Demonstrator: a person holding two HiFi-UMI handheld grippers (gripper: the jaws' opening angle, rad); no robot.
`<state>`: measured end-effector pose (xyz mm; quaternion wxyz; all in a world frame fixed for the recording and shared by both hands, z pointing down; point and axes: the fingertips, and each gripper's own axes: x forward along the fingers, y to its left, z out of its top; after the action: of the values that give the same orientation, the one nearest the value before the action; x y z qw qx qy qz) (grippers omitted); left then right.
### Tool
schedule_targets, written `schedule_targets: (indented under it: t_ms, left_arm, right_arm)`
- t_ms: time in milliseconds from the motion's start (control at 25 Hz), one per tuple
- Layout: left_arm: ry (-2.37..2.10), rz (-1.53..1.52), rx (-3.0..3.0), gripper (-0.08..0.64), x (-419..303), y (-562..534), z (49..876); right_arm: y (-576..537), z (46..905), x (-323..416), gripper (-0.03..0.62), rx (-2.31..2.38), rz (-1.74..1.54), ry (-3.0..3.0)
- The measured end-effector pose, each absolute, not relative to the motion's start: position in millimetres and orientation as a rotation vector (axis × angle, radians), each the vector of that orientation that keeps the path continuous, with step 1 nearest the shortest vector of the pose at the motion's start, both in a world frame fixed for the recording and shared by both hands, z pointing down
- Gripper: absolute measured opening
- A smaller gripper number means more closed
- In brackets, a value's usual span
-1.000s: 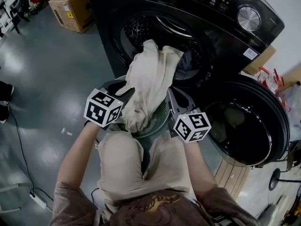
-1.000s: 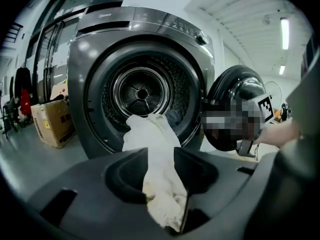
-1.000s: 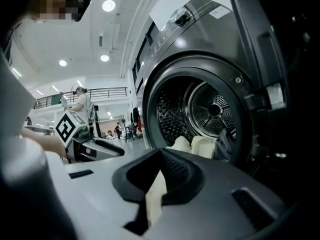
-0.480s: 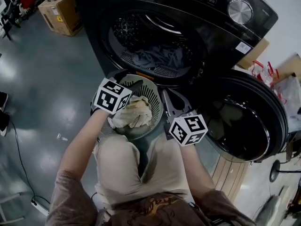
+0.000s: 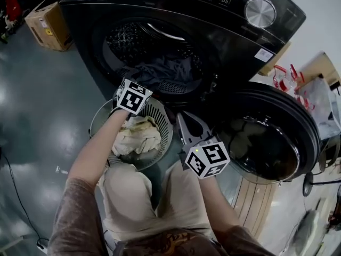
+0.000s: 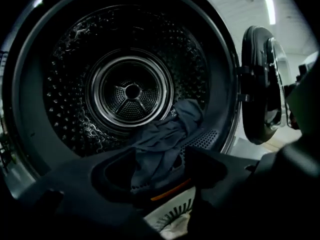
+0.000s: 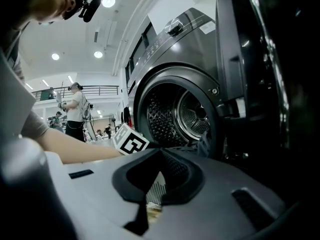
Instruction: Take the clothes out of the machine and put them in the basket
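The black washing machine (image 5: 224,15) stands with its drum open. A dark grey garment (image 5: 165,71) lies at the drum's lip, also in the left gripper view as the dark garment (image 6: 165,144). Below the drum's mouth stands a round grey basket (image 5: 160,116) holding a cream cloth (image 5: 136,137). My left gripper (image 6: 160,159) is at the drum's mouth with its jaws opening. Nothing is gripped; the dark garment lies just beyond them. Its marker cube (image 5: 133,96) sits over the basket's far rim. My right gripper (image 5: 180,117) hovers to the right of the basket with its jaws together and empty.
The round machine door (image 5: 266,143) hangs open at the right. A cardboard box (image 5: 48,23) sits on the grey floor at the far left. Bags with red handles (image 5: 285,76) stand beside the machine. People (image 7: 75,109) stand far off in the hall.
The cream cloth came out of the drum and dropped into the basket. My left gripper let it go, opened and moved up to the drum's mouth. The right gripper hardly moved.
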<state>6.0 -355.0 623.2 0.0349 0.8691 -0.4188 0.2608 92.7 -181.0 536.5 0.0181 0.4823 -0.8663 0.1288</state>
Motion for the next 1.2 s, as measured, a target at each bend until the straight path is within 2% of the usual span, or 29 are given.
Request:
schedule_targets:
  t_ms: [400,480,560,640,680,760,1200]
  left_arm:
    - [-1.249,0.916,2.643,0.308,18,-394,650]
    - [-1.228,0.866,2.611,0.269,17,-395,651]
    - [-1.239,0.836,2.577,0.158,14,-395,651]
    - [-1.255,0.838,2.567,0.123,14,-395,650]
    - [-1.258,0.841,2.568,0.074,15,-393,649]
    - [-1.247,0.836,2.576,0.027,18,-388,646]
    - [-1.077,0.761,2.623,0.009,14,-309,601]
  right_arm:
    - [-179,535,108,-0.005,1.552,0.396,-2.664]
    - [-178,535,110,-0.005,1.553,0.391,-2.662]
    - [-177,535,110,-0.005,1.550,0.385,-2.659]
    - [-175,536,110,-0.005,1.551,0.385,-2.656]
    - [-174,536,111,-0.005,1.553,0.387,-2.654]
    - [-173,536,114,-0.005,1.560,0.388,-2.650]
    - [-172,529,102,-0.005,1.520,0.375,-2.693]
